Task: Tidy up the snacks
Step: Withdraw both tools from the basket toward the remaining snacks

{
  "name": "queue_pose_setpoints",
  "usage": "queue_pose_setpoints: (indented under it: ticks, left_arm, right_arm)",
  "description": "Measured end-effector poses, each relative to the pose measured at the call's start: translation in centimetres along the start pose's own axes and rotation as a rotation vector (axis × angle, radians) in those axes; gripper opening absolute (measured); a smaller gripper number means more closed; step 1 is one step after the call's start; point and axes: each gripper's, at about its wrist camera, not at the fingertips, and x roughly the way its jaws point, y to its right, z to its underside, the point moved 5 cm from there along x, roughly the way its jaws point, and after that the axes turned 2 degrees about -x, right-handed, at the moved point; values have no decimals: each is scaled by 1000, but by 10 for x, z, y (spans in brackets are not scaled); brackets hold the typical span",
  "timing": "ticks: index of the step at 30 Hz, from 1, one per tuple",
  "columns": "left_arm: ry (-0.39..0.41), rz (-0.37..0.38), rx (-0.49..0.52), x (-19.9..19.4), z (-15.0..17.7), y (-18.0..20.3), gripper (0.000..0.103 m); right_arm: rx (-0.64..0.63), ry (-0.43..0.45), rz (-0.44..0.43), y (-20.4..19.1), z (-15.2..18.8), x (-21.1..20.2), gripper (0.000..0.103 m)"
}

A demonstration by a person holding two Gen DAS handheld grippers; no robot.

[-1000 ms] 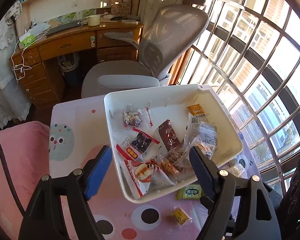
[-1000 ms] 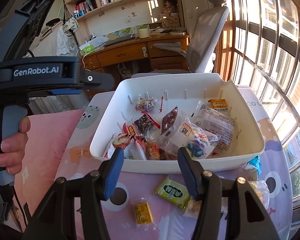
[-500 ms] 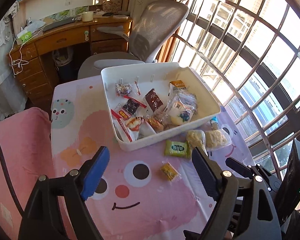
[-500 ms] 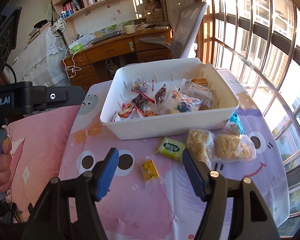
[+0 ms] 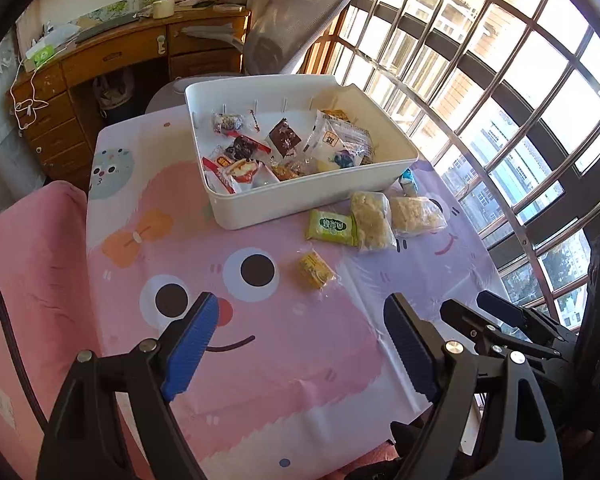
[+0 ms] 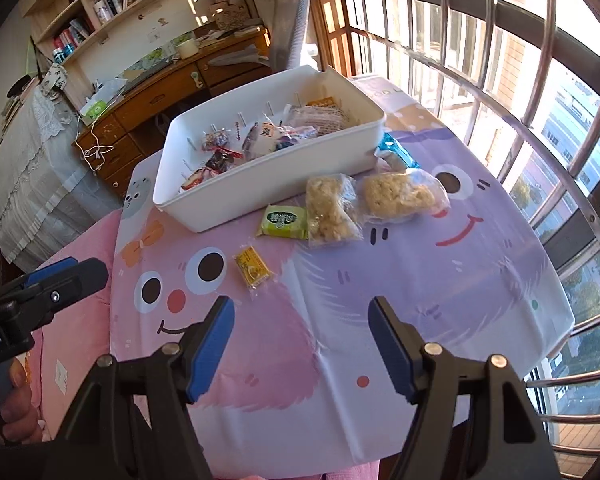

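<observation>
At the far end of the cartoon tablecloth (image 5: 260, 360) the white bin (image 5: 300, 204) now looks smaller and sits higher in both views than a second ago: both grippers have pulled back toward the near edge, so that the loose snacks in front of the bin, half hidden earlier, lie in full view.

In the left wrist view, from left to right: the left gripper (image 5: 300, 344) fills the lower frame, its blue-padded fingers spread wide with nothing between them, held above the pink face print. Past it, centre frame, a small yellow packet (image 5: 315, 270) lies alone on the cloth. Above that, just in front of the bin's near wall, a green packet (image 5: 332, 226) lies against two clear bags of pale puffed cakes (image 5: 374, 220), side by side. A blue-wrapped snack (image 5: 408, 178) peeks out at the bin's right corner. The bin itself holds a heap of mixed wrapped snacks.

In the right wrist view the right gripper (image 6: 302, 338) sits low centre, jaws likewise wide and empty, pointing toward the yellow packet (image 6: 253, 267) and the green packet (image 6: 284, 222). At lower left the left hand (image 6: 18, 416) grips its handle.
</observation>
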Motion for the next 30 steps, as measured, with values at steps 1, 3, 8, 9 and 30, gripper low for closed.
queue_pose_setpoints:
  ticks: [1,3,8,9,30]
  left_arm:
    - [-3,-4,-5,2,0,1,84]
    - [-9,-18,-18,6,1,3,84]
    - [-34,-37,-66,19,-5,9,84]
    - [-36,-43,-76,21,-6,10,84]
    - [-87,-180,-377,90,-23,24,84]
  right_arm:
    - [12,-8,2,5,1,0,70]
    - [34,-30,6,14,2,3,70]
    - [78,-92,-17,36,-3,12,71]
    - [85,-108,-20,41,-5,15,71]
    - [-62,-256,-53,99,-84,79,88]
